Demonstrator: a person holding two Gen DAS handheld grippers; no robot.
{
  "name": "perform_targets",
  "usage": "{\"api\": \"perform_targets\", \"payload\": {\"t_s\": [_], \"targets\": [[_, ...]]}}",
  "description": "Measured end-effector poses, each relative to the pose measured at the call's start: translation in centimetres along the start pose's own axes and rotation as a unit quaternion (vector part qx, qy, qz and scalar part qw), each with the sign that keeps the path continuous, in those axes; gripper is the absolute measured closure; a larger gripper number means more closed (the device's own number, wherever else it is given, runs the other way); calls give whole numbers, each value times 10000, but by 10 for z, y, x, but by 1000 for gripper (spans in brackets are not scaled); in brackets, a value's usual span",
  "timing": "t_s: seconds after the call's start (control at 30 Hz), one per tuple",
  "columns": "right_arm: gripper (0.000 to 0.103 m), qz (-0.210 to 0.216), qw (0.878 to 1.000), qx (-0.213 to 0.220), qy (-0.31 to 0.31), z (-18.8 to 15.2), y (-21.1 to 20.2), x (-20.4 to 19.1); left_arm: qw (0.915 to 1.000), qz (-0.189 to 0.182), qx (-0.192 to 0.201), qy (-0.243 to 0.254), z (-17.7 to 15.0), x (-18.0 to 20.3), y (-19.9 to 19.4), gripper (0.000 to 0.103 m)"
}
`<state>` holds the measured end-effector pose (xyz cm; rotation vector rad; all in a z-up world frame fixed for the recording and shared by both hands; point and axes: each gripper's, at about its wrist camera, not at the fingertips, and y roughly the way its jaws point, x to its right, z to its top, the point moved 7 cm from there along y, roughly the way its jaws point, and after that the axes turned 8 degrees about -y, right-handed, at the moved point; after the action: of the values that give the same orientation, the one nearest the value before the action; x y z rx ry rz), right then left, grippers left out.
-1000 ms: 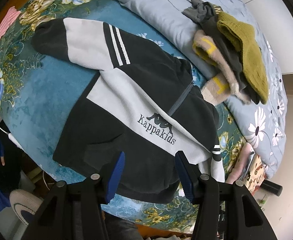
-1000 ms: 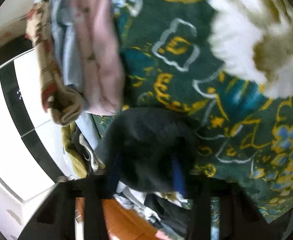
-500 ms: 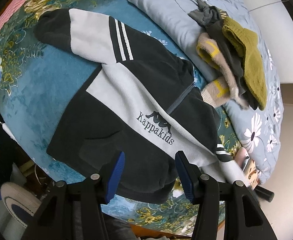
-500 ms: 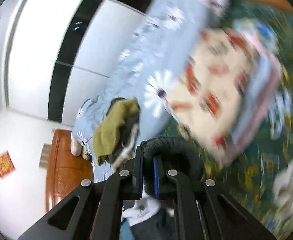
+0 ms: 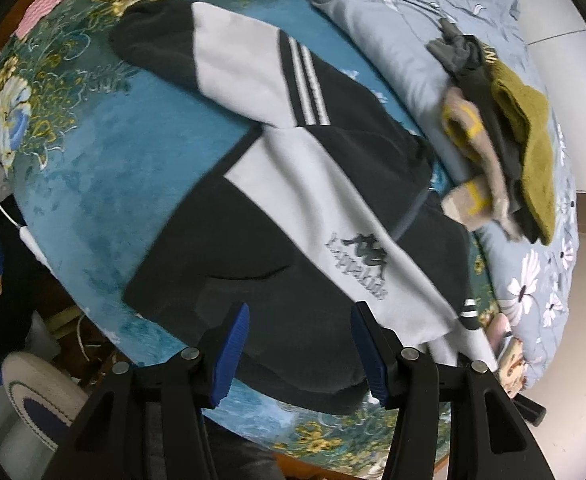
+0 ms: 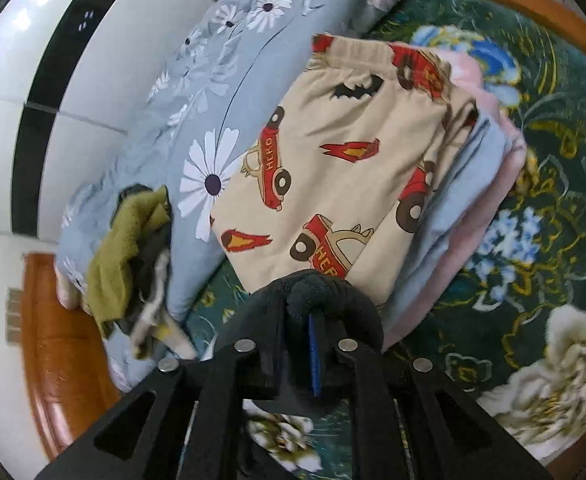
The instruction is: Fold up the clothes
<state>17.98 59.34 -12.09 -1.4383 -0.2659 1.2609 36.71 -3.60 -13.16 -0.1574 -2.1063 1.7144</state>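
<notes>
Right gripper [image 6: 313,344] has lifted, clamped on black cuff [image 6: 325,292]; left gripper [image 5: 299,354] half-wide, empty. Risk: jacket [image 5: 313,208] hem at 6 o'clock drags unpinned.

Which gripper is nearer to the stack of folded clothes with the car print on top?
Right. The right gripper, shut on a black sleeve, is just before the stack. The left gripper hovers over the jacket's hem, farther off.

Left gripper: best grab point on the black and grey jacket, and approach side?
Take the jacket's near black hem, coming down from above the bed edge. That edge lies flat and free right under the open left gripper, so one pad can slide under it. The right gripper already pinches a black fold of fabric.
</notes>
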Motion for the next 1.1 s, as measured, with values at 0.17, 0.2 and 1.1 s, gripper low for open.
{"api": "perform_targets", "payload": {"t_s": [0.17,0.2,1.1], "targets": [[51,-567,9959,512,-475,-21,-33,-24,9960,441,62,770,14,-22,12,46],[51,-621,9947,632,-522,-28,-42,-28,9942,514,47,941,17,-27,16,46],[65,-1116,9194,-3057,-2209,-334,195,-114,9583,1012,-858,2532,9,-141,148,63]]}}
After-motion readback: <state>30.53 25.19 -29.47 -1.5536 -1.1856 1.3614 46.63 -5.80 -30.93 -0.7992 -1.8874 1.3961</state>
